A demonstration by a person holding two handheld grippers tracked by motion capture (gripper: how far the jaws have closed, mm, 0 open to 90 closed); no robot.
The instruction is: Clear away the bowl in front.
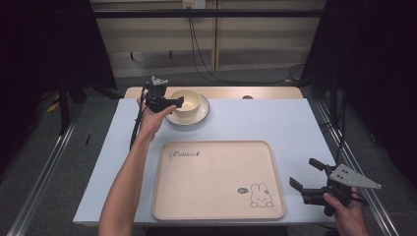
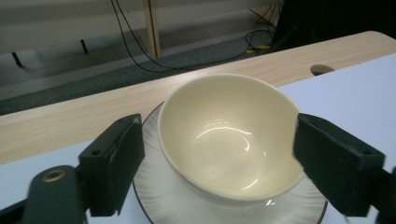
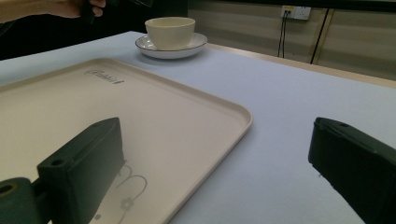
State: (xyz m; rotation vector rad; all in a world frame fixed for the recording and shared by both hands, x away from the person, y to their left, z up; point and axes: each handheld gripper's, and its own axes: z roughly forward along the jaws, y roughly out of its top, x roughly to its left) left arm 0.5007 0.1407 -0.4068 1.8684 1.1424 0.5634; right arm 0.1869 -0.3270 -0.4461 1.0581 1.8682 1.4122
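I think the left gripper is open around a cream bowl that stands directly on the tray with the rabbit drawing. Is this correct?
Not quite. The cream bowl stands on a white saucer on the table, beyond the rabbit tray, not on the tray; the high view shows this. The rest holds: the left gripper is open, one jaw on each side of the bowl.

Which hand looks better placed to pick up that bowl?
Left. Its tongs stand open on either side of the bowl; the right tongs hang beside the tray, far off.
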